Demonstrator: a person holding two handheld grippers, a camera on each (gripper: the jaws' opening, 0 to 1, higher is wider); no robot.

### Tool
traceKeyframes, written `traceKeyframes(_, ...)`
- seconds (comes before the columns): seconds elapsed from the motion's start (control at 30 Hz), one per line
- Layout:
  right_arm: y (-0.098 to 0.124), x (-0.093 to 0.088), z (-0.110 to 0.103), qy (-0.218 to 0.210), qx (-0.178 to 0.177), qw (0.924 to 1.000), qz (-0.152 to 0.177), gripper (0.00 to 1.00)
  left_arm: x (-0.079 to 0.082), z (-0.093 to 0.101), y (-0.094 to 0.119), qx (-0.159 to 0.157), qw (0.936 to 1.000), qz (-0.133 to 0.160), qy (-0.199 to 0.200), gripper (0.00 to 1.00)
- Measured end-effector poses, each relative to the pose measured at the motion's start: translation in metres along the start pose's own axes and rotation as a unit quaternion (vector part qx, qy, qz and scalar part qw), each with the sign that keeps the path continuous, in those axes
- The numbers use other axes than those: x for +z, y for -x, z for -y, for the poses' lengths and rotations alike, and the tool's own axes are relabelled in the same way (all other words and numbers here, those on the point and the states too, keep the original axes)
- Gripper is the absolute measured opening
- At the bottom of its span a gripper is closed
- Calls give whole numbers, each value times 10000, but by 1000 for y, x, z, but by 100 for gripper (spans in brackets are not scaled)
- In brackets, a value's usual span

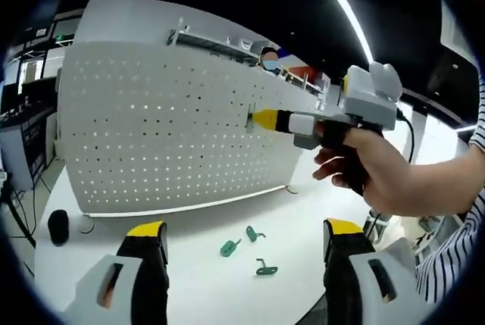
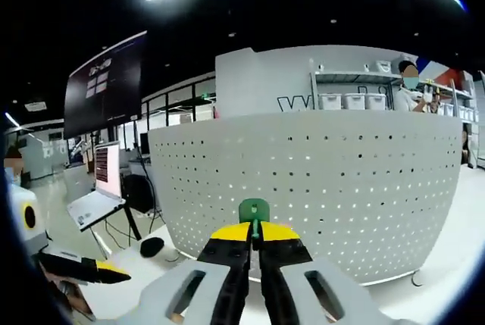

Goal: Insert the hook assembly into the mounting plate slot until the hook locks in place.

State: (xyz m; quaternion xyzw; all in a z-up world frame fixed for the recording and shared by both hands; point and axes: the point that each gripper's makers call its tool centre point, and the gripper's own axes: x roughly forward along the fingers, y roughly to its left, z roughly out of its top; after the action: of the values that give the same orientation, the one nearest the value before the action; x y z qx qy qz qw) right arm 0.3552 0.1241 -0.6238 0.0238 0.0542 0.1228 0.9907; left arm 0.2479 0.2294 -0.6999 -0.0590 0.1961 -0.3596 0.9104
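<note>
At the centre of the right gripper view, my right gripper is clamped on a green hook, its tab standing above my yellow tips against the white pegboard. In the left gripper view that same gripper sits mid-frame right, pressing its tip to the pegboard. My left gripper is spread wide with nothing between. Three spare hooks lie on the white table at lower centre.
</note>
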Motion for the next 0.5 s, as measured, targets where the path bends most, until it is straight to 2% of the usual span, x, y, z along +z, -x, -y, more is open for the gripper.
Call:
traceKeyframes(0.27,-17,7,11,-125,-184,9997,59,0,-2,-10,4,211,9997,74,130,92)
traceKeyframes(0.5,-34,11,13,-115,-189,9997,109,0,-5,-14,5,273,9996,-13,19,94)
